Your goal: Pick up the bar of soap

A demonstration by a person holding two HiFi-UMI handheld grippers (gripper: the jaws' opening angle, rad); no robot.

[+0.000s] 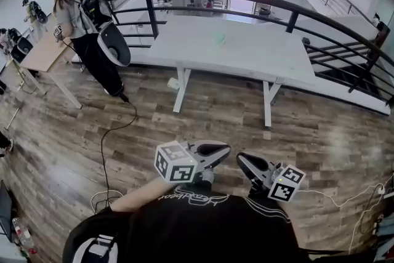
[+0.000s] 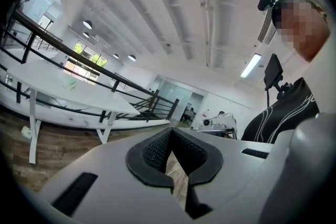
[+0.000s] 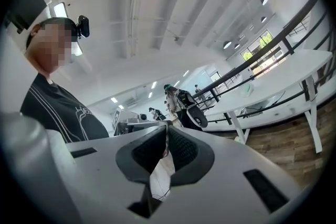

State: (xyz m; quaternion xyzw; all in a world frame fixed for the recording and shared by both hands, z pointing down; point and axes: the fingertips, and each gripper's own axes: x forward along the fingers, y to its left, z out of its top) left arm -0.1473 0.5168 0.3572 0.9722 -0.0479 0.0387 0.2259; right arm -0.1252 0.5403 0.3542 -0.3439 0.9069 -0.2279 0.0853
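The left tool (image 2: 170, 152) and right tool (image 3: 164, 150) are both hanging clenched and empty, well apart from the soap (image 1: 220, 37) on the upper-centre worktop (image 1: 258, 55), so walking closer before opening one seems wise.

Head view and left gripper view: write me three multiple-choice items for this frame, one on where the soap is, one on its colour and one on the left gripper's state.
1. Where is the bar of soap?
A. on the floor
B. on the white table
C. on the railing

2. What colour is the bar of soap?
A. pale green
B. red
C. black

3. How do the jaws of the left gripper stand?
A. wide apart
B. closed on the bar of soap
C. together, with nothing between them

Answers:
1 B: the head view shows it lying on the tabletop, far ahead of both grippers.
2 A: it shows as a small pale green spot against the white top.
3 C: the left gripper view shows the dark pads meeting at their tips, with only floor showing behind them.
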